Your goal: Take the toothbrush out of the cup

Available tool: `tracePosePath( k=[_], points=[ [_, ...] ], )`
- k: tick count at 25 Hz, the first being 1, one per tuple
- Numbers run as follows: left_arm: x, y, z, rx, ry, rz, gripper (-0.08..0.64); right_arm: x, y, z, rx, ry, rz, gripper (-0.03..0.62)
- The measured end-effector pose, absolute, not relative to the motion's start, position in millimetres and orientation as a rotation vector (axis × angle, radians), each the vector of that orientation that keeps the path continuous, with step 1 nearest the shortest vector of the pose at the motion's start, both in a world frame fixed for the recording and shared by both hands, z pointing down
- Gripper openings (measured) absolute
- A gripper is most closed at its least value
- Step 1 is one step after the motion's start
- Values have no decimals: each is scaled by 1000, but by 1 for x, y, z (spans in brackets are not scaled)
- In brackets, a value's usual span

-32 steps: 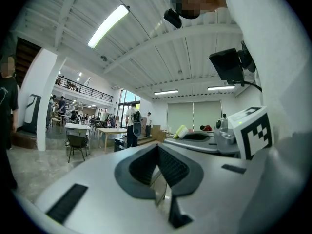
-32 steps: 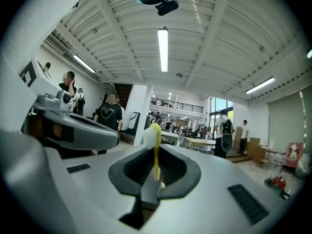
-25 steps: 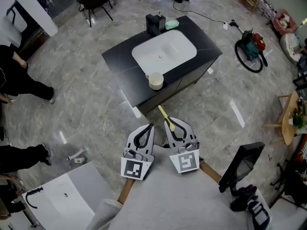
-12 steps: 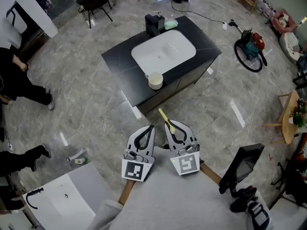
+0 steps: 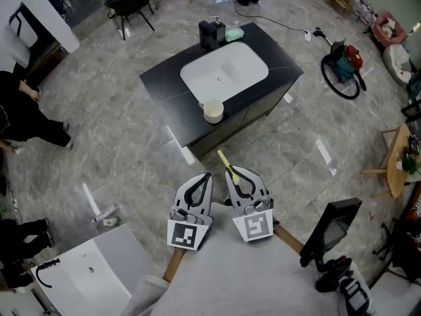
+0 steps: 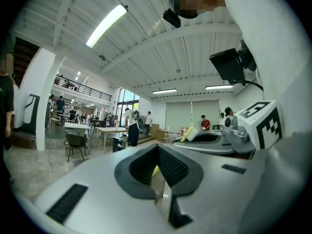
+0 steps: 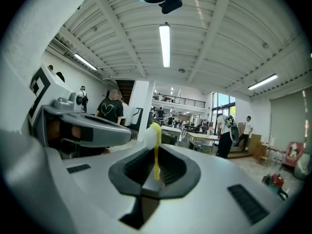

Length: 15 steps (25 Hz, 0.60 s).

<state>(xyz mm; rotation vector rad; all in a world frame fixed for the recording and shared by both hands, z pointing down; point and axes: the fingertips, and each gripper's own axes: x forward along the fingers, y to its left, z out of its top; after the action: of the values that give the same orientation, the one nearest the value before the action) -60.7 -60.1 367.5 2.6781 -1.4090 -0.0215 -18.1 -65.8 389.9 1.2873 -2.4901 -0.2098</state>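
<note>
Pale grey shells and black pads [image 7: 131, 169] on left gripper [image 5: 206, 174] and right gripper [image 5: 235, 172]; white marker cubes [image 5: 185, 232], black squares; wooden handles [image 5: 173, 262]; light grey sleeve [image 5: 141, 291].

left: light-grey plastic left gripper [image 5: 206, 174], low centre of the head view, pointing forward away from the body; jaws together, nothing between them
right: matching light-grey right gripper [image 5: 231, 173], just beside the left one, tips nearly level with it; jaws clamped on a slim yellow toothbrush [image 5: 225, 161] whose white-bristled head sticks out past the tips
handles: brown wooden handles [image 5: 173, 263] run back under the pale grey sleeves [image 5: 141, 292]
hands: hidden, can't tell the grip
</note>
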Motion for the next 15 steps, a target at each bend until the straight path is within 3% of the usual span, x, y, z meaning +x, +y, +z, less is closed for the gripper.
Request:
tracePosePath(
  k=[15],
  points=[
    [-64, -56, 366, 2679, -1415, -25, 3, -20, -63, 387, 1292, -2489, -227, 25]
  ],
)
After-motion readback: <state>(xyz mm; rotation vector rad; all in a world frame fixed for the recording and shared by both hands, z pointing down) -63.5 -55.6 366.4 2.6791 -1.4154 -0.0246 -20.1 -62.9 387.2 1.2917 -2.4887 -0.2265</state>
